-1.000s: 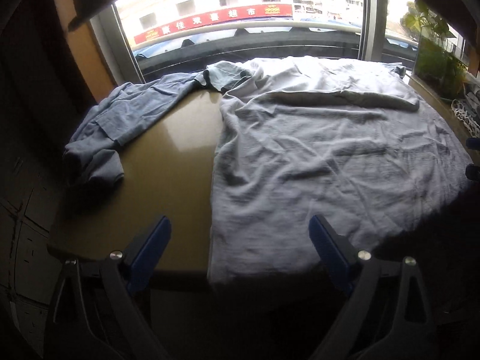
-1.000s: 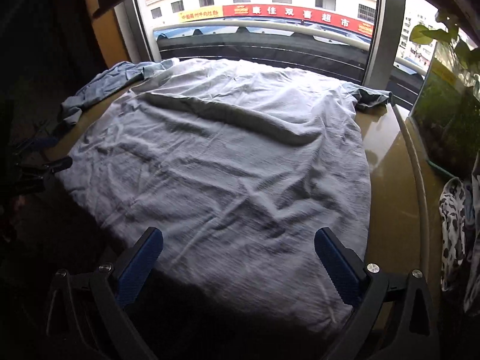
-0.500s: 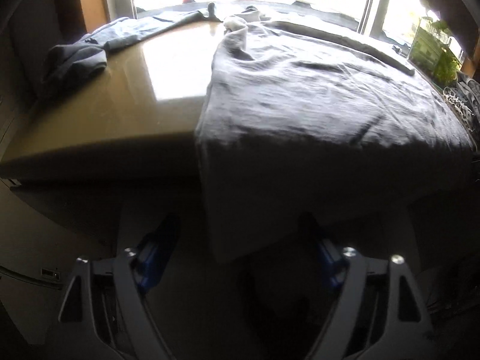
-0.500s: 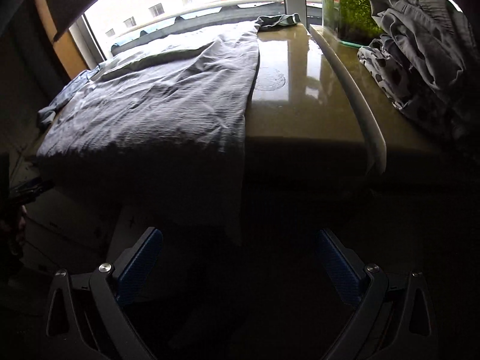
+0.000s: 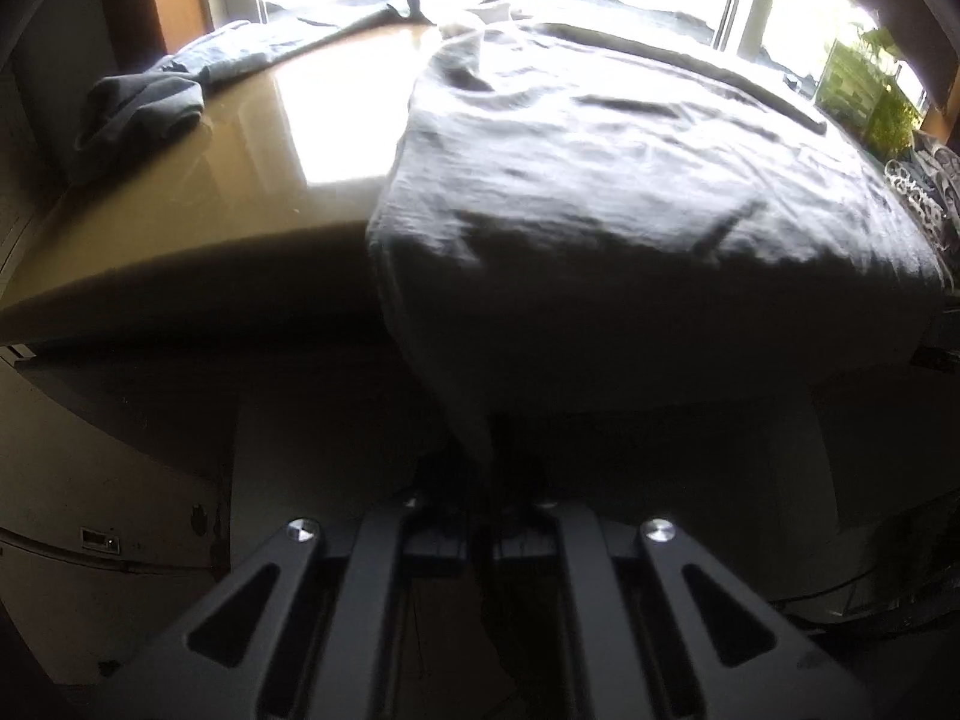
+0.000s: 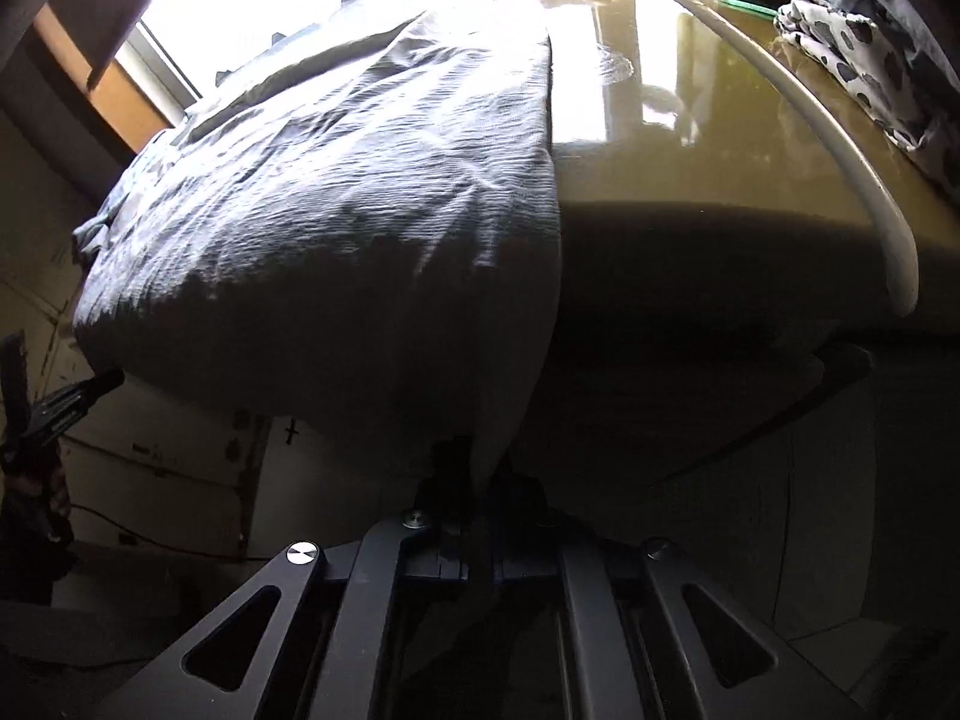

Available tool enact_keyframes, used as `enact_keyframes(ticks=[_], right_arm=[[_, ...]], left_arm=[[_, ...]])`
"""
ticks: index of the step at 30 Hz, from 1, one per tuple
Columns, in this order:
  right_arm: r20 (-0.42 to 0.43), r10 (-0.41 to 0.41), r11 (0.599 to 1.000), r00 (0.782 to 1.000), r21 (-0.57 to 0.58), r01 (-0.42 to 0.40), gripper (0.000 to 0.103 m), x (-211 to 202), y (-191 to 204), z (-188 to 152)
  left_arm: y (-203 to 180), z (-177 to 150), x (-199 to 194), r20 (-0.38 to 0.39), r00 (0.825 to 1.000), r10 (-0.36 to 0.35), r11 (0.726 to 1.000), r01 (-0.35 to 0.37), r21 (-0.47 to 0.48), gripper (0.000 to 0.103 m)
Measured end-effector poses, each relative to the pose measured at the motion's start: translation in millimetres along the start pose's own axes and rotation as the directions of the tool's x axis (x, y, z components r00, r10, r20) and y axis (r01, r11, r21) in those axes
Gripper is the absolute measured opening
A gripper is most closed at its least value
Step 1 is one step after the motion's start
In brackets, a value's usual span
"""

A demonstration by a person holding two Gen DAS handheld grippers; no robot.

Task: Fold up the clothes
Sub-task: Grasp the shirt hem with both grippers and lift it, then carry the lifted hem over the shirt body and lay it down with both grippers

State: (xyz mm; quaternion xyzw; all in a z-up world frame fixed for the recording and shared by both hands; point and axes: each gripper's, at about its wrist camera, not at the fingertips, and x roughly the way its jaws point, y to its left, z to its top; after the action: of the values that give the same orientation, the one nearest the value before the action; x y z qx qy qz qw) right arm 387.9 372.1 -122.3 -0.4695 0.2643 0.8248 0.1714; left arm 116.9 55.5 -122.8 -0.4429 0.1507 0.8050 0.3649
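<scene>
Because the shirt lies spread flat on the worktop with its hem draped over the near edge, both grippers sit below that edge: the left gripper has its fingers closed on the hem's left corner, the right gripper likewise pinches the right corner, probably to lift the hem for a fold

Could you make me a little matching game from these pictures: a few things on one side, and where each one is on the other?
Things:
1. grey shirt
2. dark sleeve end
3. spotted cloth
4. left hand-held gripper

Places:
A. bunched at the table's far left edge
B. clamped on the shirt's hanging corner
C. spread over the table, draping off its near edge
D. piled at the table's right side

Pairs: 1-C, 2-A, 3-D, 4-B
</scene>
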Motion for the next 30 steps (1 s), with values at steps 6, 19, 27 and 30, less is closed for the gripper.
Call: enact_keyframes(ticks=[6, 19, 27, 30], right_arm=[[-0.004, -0.006, 0.999, 1.0, -0.049, 0.005, 0.005, -23, 12, -5], [-0.05, -0.05, 0.977, 0.998, -0.21, 0.038, 0.005, -72, 37, -29], [-0.133, -0.008, 0.967, 0.991, -0.252, -0.026, 0.005, -102, 42, -64], [-0.12, 0.002, 0.975, 0.993, -0.22, -0.028, 0.005, -112, 37, -64]], left_arm=[[-12, -2, -23, 0.039, 0.999, -0.027, 0.999, 0.026, 0.032, 0.003], [-17, -40, -69, 0.047, 0.993, -0.106, 0.994, 0.106, 0.003, 0.003], [-13, -77, -117, 0.055, 0.978, -0.199, 0.972, 0.204, -0.12, 0.003], [-16, -74, -129, 0.076, 0.978, -0.196, 0.971, 0.204, -0.122, 0.003]])
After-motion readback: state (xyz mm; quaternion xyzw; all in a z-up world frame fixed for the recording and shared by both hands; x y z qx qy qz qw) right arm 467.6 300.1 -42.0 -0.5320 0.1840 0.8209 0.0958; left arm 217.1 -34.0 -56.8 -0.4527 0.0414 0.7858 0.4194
